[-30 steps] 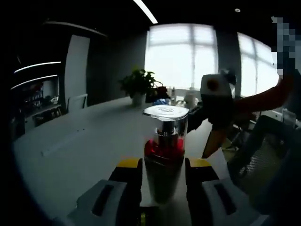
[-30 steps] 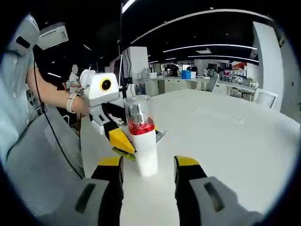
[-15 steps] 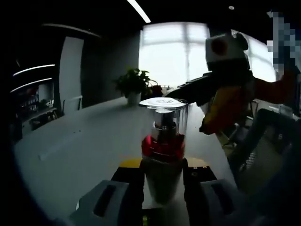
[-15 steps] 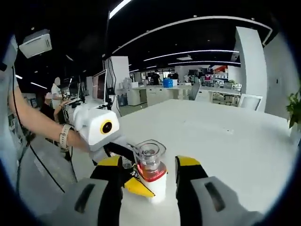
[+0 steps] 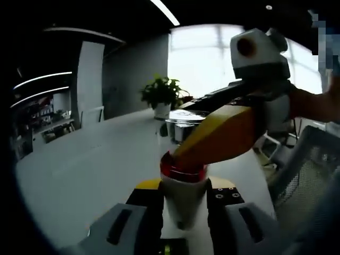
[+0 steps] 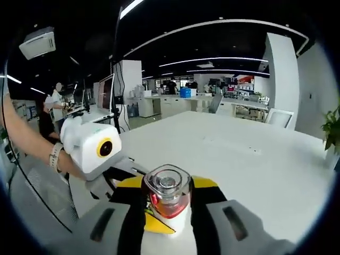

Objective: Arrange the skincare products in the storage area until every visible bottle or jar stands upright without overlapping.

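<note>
White table (image 6: 249, 159) of a big office carries the work. Nearest, the left gripper (image 5: 183, 194) is closed on the white base of the bottle (image 5: 183, 186), which stands upright on the table. The right gripper (image 6: 166, 204) has its jaws around the red collar under the clear cap (image 6: 167, 183), pressing it. Farther back, a potted plant (image 5: 162, 95) stands before a bright window (image 5: 204, 58).
</note>
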